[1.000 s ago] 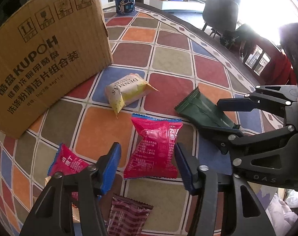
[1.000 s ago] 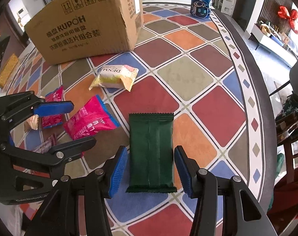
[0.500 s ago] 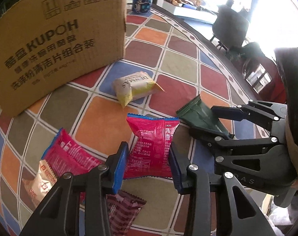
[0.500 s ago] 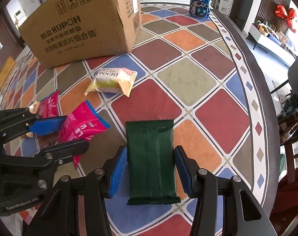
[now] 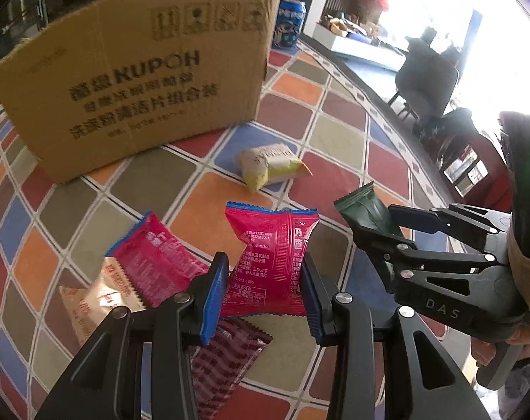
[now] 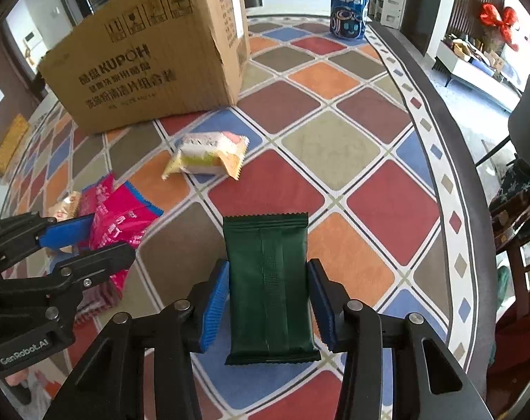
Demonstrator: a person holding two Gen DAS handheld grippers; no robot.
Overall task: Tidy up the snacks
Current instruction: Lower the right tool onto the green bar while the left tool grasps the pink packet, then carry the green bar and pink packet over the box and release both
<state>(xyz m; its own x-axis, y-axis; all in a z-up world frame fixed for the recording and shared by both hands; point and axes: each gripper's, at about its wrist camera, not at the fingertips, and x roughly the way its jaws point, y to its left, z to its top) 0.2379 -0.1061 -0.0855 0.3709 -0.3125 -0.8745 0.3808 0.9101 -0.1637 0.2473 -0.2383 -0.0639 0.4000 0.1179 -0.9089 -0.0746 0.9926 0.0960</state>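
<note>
Pink snack packet [image 5: 270, 262]: near front of cardboard box [image 5: 135, 80], pinched at waist by left gripper [image 5: 263, 297]. Light, crinkly, slippery film.
Green packet [image 6: 270, 287]: on bench, right gripper [image 6: 270, 306] pads hugging long edges; grip mid-length.

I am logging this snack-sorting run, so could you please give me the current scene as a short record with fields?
surface: table with checkered cloth
left gripper: shut on pink snack packet
right gripper: shut on green snack packet
container: cardboard box, upright at the back
loose snacks: yellow packet, second pink packet, beige packet, dark red packet
other: Pepsi can
</note>
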